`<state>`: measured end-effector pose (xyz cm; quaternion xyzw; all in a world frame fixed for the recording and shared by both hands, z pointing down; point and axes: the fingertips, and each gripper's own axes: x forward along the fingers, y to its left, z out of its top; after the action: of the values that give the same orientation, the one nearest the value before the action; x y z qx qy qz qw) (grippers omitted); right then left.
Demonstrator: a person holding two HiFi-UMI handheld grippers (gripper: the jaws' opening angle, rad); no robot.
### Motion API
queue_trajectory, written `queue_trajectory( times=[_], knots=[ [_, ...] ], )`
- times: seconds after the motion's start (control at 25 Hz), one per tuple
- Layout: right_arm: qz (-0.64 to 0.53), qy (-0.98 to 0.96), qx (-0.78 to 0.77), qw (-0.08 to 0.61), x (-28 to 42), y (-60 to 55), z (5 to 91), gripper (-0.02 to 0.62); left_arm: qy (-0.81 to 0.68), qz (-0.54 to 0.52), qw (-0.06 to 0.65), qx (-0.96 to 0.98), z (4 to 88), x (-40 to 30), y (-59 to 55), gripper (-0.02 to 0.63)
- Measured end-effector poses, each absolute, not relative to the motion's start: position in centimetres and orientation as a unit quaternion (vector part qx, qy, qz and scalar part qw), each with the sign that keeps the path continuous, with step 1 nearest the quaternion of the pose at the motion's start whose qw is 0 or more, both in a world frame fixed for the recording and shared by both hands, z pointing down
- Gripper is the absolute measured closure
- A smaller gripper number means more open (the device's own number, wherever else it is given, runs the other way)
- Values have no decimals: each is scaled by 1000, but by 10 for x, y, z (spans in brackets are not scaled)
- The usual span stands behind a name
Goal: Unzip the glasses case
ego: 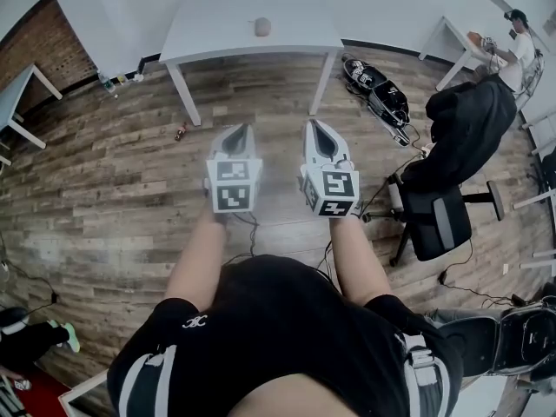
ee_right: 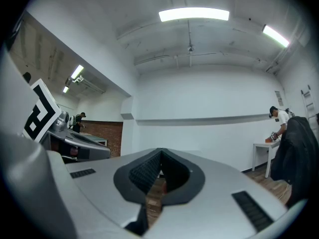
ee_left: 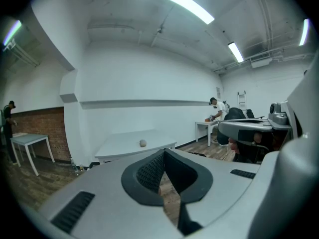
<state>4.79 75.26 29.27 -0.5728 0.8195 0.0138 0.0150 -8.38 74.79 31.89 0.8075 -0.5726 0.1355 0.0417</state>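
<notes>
not begun, judging by the layout: no contact with the case, no pull on the zipper, so the approach, the hold and the whole unzip left to do. cannot tell zipped or open from here, too small and far off.

probably the glasses case (ego: 262, 27): a small rounded lump lying alone near the middle of the white table (ego: 208, 33). lies at twelve o'clock from both grippers and well apart from them, with bare wooden floor (ego: 113, 181) between.

left gripper (ego: 236, 139) and right gripper (ego: 316, 135) held side by side in front of the body, both aimed toward twelve o'clock. fingers (ee_left: 148, 172) of the left pressed together, pinching nothing; likewise those of the right, dark pads meeting at the tip in the right gripper view. in the left gripper view, shows the case at about ten o'clock of the closed tip, far behind it on the table.
</notes>
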Motion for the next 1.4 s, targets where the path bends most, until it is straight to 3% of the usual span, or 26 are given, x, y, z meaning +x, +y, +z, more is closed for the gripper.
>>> queue_trajectory(
  times=[0.44,1.04,1.4],
  knots=[
    [-44,833,-550,45,115,739,314,588,-583,144,51,798,335,-25,745,603],
    [-91,866,-487,65,77,625,327,588,-577,137,66,802,353,-43,625,603],
    [-124,880,-447,104,16,506,309,588,-582,130,74,799,344,-102,502,603]
  ],
)
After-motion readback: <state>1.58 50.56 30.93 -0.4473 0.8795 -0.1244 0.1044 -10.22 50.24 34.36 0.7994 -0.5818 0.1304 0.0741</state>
